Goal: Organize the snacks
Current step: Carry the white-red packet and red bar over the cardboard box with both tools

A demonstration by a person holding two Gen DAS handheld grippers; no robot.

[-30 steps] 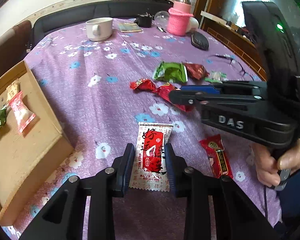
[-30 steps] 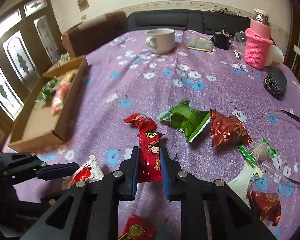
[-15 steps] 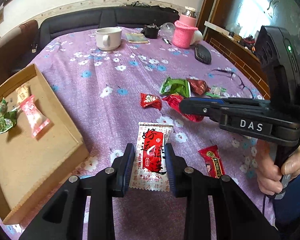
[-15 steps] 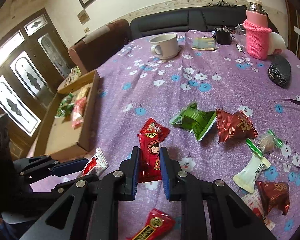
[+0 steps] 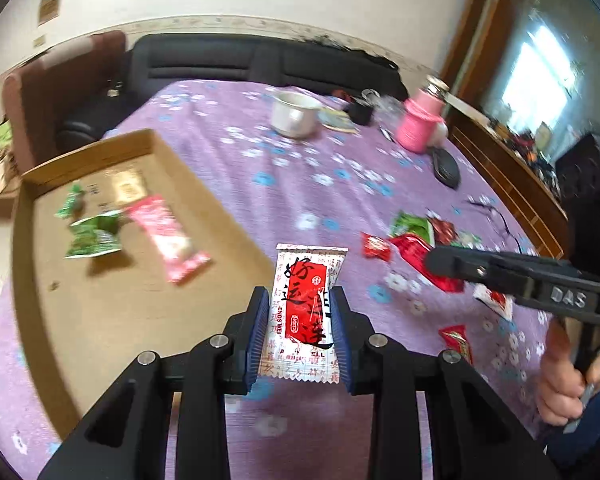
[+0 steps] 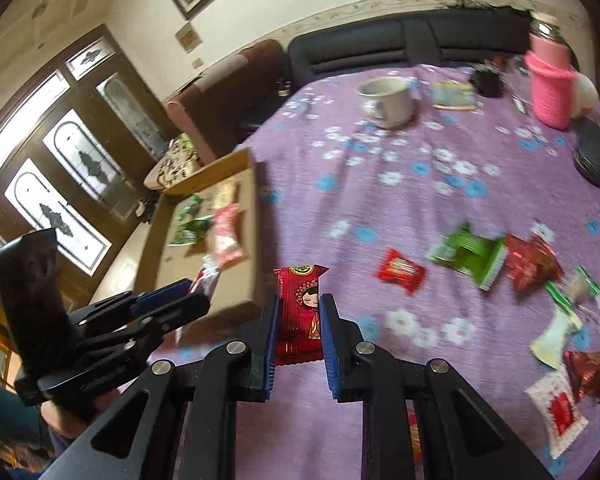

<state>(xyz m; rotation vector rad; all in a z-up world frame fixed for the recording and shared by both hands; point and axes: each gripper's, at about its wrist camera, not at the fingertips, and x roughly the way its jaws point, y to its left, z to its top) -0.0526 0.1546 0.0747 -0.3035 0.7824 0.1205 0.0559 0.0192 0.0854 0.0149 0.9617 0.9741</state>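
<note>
My left gripper (image 5: 300, 308) is shut on a white snack packet with a red label (image 5: 306, 312), lifted off the purple cloth beside the cardboard tray (image 5: 96, 316). The tray holds green wrapped candies (image 5: 94, 236) and a pink packet (image 5: 168, 240). My right gripper (image 6: 299, 316) is shut on a red packet with a cartoon girl (image 6: 299, 316), raised just right of the tray (image 6: 236, 284). In the left wrist view the right gripper (image 5: 444, 262) comes in from the right with its red packet (image 5: 420, 258). The left gripper (image 6: 192, 300) shows at lower left in the right wrist view.
Loose snacks lie on the flowered cloth: a green packet (image 6: 468, 256), dark red ones (image 6: 532, 264), a small red one (image 6: 400, 270). Farther back stand a white mug (image 6: 388, 98), a pink knitted flask (image 6: 550, 84) and a black case (image 6: 592, 152). A hand (image 5: 560, 388) grips the right handle.
Both grippers have risen with their packets and swung left toward the cardboard tray, which now fills more of both views. The grips have not changed.
</note>
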